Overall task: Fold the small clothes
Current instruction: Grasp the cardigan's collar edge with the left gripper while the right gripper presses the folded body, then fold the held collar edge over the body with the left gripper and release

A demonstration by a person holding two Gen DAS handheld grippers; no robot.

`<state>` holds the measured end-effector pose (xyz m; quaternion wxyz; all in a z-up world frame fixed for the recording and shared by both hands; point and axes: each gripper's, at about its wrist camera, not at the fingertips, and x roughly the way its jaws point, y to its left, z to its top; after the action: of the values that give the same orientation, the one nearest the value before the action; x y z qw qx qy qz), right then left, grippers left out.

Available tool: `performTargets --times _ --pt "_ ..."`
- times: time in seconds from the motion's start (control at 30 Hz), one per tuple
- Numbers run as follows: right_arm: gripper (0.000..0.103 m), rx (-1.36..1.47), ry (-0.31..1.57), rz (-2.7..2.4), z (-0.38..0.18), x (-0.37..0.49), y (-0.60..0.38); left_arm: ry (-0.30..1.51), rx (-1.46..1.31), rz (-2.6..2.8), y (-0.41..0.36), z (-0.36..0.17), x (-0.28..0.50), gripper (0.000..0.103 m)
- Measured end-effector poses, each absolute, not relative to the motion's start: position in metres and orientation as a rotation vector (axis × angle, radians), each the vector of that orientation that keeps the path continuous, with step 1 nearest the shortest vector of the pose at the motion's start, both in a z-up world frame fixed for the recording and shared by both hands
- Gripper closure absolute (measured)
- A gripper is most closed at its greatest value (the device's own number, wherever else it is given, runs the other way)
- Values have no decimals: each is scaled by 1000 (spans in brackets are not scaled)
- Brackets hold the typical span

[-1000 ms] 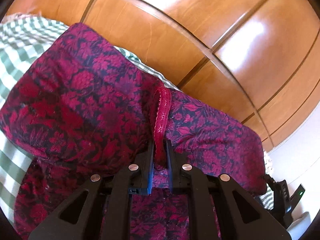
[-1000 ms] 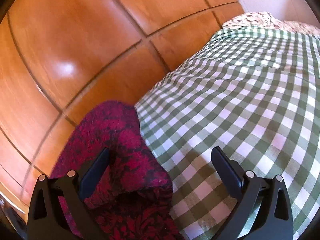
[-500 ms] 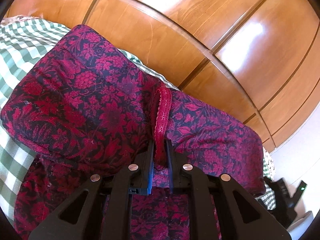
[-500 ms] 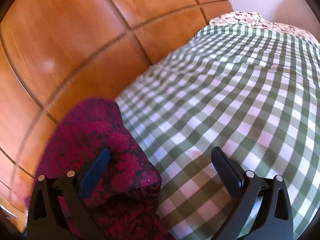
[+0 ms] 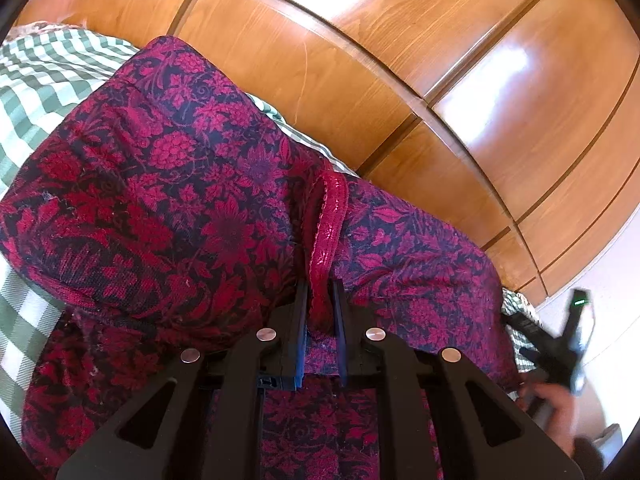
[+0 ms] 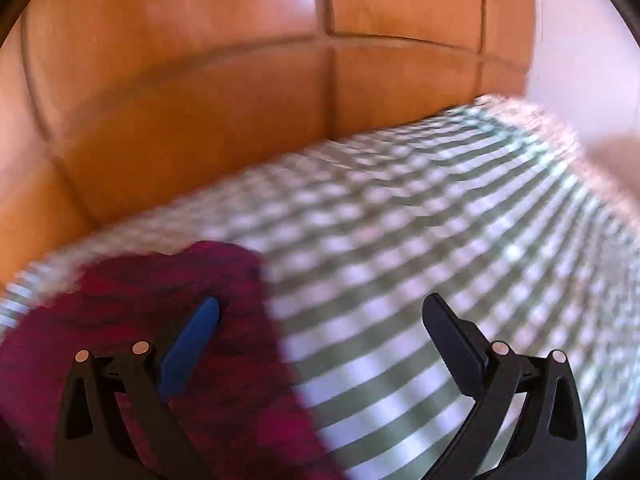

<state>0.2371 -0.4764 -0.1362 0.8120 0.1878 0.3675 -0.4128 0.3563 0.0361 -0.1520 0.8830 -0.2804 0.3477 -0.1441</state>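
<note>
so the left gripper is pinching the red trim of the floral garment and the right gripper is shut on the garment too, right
Not quite. The left gripper does pinch the red trim of the floral garment, but the right gripper is wide open and holds nothing, as the right wrist view shows, over the green checked cloth.

Garment: a dark red and navy floral-print knitted piece of clothing (image 5: 192,200), lying bunched and folded over on itself.
Trim: a shiny red band edge (image 5: 326,232) runs up from the jaws.
Left gripper (image 5: 320,308): black, two-fingered, jaws opening, trim between them.
Bedding: green and white checked cloth (image 5: 44,92) under the garment.
Backdrop: glossy brown wooden panelling (image 5: 400,60).
Right edge: blurred hand (image 5: 560,408) with a black device (image 5: 556,344).
</note>
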Motion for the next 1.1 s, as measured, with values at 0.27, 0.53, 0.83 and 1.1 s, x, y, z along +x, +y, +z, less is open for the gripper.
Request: performTargets --times 0.27,0.53,0.83,1.1 --pt "3 592 696 -929 -139 201 -499 733 -580 -301 36 -155 360 90" --pt "2 492 446 -809 -86 133 -422 735 -587 -308 37 -155 360 90" --pt "2 512 686 -683 -128 156 -404 736 -564 -291 36 -148 353 80" --pt "2 490 648 -696 -120 146 -395 713 -373 -242 25 -111 300 28"
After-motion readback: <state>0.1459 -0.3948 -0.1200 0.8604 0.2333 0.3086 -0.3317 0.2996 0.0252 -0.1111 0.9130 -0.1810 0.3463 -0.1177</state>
